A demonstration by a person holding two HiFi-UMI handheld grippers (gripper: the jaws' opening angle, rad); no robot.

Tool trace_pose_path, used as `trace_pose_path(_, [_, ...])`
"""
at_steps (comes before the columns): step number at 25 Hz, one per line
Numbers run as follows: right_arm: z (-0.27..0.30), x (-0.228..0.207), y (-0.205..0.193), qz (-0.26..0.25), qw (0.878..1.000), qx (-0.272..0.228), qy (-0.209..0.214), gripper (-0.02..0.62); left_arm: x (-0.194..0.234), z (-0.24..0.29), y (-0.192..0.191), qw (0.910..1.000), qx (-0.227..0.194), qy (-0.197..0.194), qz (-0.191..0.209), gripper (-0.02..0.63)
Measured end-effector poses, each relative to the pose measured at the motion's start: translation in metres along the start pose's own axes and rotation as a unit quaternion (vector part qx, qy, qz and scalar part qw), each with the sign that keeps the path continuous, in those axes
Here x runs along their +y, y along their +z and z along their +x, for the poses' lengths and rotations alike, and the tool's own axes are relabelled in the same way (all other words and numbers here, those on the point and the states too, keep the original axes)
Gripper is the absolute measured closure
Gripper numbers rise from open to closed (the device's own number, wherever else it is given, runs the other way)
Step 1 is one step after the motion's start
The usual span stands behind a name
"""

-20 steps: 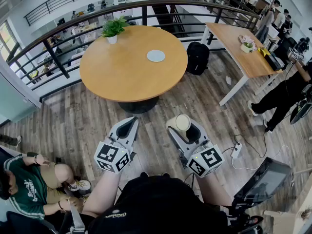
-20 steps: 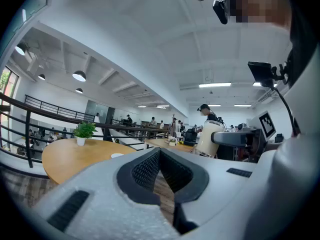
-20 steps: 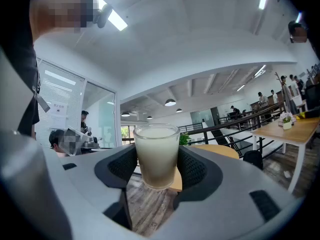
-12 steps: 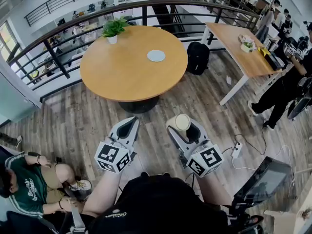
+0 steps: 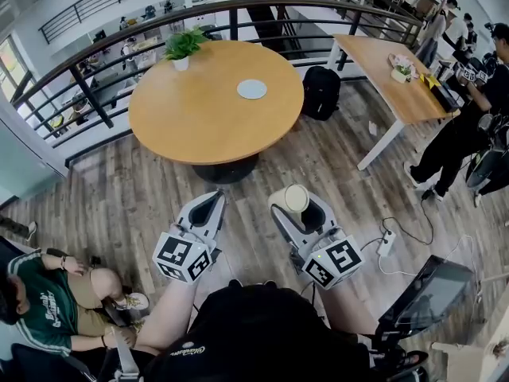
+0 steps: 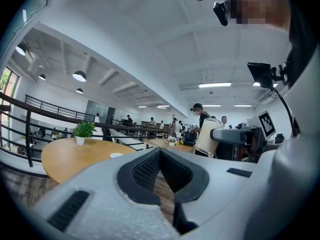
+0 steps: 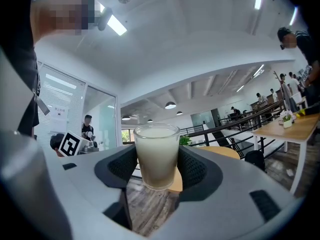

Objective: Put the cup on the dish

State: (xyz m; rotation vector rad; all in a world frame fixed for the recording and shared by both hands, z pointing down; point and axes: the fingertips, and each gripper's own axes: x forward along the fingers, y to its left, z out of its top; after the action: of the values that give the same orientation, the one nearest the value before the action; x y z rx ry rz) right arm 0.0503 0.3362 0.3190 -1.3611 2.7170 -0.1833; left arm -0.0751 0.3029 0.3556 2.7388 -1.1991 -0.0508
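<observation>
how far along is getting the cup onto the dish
Done: the cup is gripped upright in the right tongs. In hand: it is held over the wooden floor, short of the round table. Left: carry it to the white dish on that table and set it down. The left tongs are shut and empty.

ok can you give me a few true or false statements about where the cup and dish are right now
The cup is gripped between the right gripper's jaws. True.
The cup already stands on the dish. False: the dish lies bare on the round table, far from the cup.
A potted plant stands on the round table. True.
The left gripper holds the dish. False: nothing is between its jaws.
</observation>
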Motion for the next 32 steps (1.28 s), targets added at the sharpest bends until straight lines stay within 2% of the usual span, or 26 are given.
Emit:
trace_pose_path(5, [-0.011,-0.006,0.000,0.000,1.000,-0.001,0.005,0.344,-0.016,0.008,-0.002,1.0000,0.002,-0.004,0.006,0.612])
trace_pose_path(15, [-0.042,-0.052,0.010,-0.006,1.000,-0.005,0.006,0.344,-0.056,0.043,-0.009,0.9999,0.005,-0.002,0.012,0.612])
trace_pose_path(19, [-0.046,-0.054,0.013,-0.007,1.000,0.001,0.013,0.344,-0.065,0.047,-0.007,0.9999,0.007,0.001,0.012,0.612])
trace_pose_path(32, [-0.023,-0.064,0.000,-0.007,1.000,0.016,0.026,0.344,-0.044,0.061,-0.014,0.9998,0.015,0.009,0.007,0.612])
